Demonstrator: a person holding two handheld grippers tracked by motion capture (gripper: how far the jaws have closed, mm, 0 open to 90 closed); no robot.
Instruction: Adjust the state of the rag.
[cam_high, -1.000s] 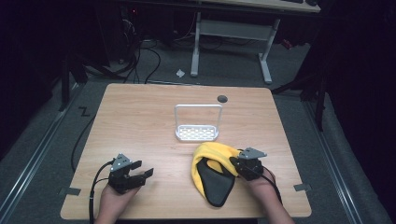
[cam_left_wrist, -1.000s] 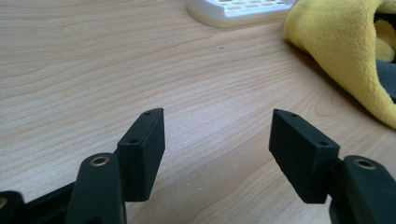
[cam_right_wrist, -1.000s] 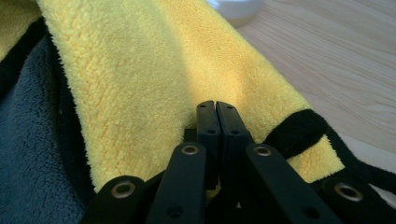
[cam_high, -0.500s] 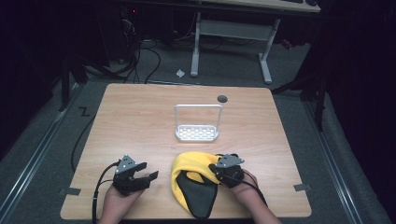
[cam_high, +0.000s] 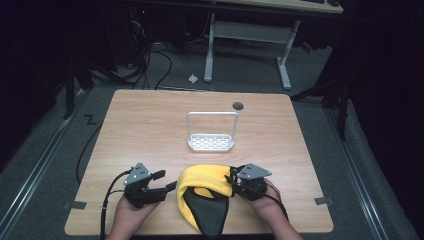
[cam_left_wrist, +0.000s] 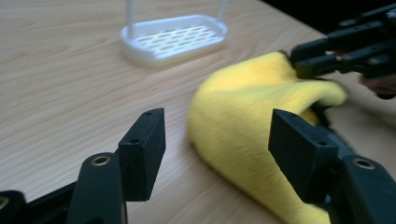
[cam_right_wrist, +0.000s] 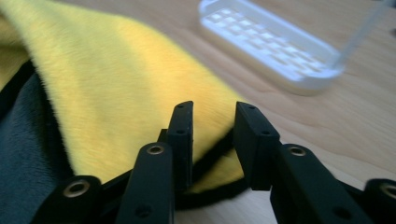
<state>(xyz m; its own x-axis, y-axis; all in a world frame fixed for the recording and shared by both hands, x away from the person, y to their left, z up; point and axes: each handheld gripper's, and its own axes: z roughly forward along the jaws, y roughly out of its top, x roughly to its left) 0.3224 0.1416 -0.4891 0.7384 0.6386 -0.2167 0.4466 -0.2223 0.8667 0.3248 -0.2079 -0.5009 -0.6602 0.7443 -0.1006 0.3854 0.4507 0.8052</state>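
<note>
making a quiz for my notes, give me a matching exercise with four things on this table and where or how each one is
Things:
1. cloth
2. white rack
3. left gripper
4. right gripper

States:
a. stands upright past the cloth, mid-table
b. fingers just opened, at the cloth's right edge
c. yellow with a dark underside, folded over between the grippers
d. fingers wide apart, beside the cloth's left edge

Pairs: 1-c, 2-a, 3-d, 4-b

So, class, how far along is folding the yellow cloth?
Done: a yellow flap of the cloth lies folded over its dark side. In hand: the right gripper has just been opening, cloth edge loose between its jaws. To do: the open left gripper hasn't gripped yet.
</note>
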